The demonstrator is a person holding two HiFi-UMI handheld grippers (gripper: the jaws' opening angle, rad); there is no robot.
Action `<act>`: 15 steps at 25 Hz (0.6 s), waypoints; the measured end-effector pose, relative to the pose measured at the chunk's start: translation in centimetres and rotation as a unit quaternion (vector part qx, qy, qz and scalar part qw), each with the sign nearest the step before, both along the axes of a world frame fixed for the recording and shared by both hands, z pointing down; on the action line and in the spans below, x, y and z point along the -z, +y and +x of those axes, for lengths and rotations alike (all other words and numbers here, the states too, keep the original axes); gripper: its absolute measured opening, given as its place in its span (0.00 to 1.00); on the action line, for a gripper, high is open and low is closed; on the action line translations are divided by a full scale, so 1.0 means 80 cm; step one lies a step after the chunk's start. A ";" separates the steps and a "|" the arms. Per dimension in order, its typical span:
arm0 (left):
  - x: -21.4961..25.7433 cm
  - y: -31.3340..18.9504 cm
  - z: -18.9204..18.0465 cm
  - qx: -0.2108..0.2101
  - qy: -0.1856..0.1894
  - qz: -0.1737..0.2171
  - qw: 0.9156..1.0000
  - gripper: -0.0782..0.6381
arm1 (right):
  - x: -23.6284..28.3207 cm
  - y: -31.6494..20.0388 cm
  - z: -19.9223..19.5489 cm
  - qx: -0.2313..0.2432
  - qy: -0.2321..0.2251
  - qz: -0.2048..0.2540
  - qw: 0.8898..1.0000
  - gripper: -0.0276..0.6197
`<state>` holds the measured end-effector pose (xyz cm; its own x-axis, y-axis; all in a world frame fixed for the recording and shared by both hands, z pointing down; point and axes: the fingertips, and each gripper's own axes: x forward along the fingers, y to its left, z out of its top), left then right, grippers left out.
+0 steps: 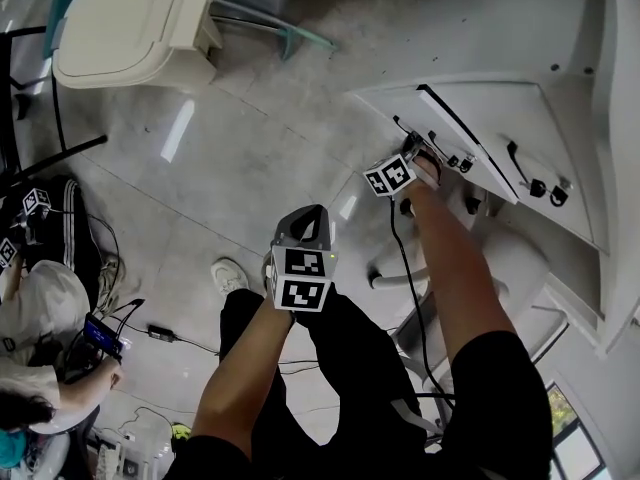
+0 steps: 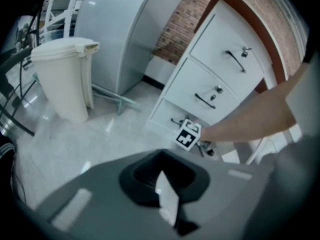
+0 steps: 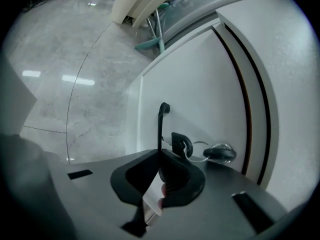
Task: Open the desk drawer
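Note:
A white drawer cabinet [image 2: 200, 91] stands by the brick wall, its three drawers closed, each with a black handle and a lock. My right gripper [image 1: 421, 155] is down at the lowest drawer [image 3: 195, 89]. That drawer's black handle [image 3: 160, 126] runs straight into its jaws, which are shut on it [image 3: 160, 156]. A key [image 3: 181, 143] with a ring and a fob [image 3: 220, 153] hangs just beside the grip. In the left gripper view the right gripper's marker cube [image 2: 188, 135] sits against the bottom drawer. My left gripper [image 1: 303, 226] hangs over the floor, well away from the cabinet, shut and holding nothing [image 2: 164, 189].
A cream lidded bin [image 1: 135, 23] stands on the pale tiled floor at the far left, beside a grey cabinet [image 2: 115, 34]. Cables [image 1: 165, 333] trail over the floor, and a seated person [image 1: 40, 368] is at the lower left. A chair base [image 1: 400, 278] stands under my right arm.

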<state>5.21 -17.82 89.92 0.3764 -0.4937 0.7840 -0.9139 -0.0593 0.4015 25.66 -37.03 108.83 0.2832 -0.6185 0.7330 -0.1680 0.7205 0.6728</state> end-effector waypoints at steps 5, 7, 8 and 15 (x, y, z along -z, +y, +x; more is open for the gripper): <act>-0.003 0.010 -0.009 0.004 -0.008 -0.008 1.000 0.11 | 0.007 0.001 0.000 -0.009 0.016 0.018 1.000 0.06; -0.005 0.012 -0.016 0.018 -0.009 -0.014 1.000 0.11 | 0.008 0.005 -0.006 -0.008 0.008 0.022 1.000 0.06; -0.005 0.014 -0.020 0.023 -0.009 -0.015 1.000 0.11 | 0.008 0.009 -0.009 -0.007 0.005 0.024 1.000 0.06; 0.000 0.040 -0.028 0.031 -0.014 -0.025 0.999 0.11 | 0.011 0.054 -0.020 0.007 -0.006 0.008 1.000 0.06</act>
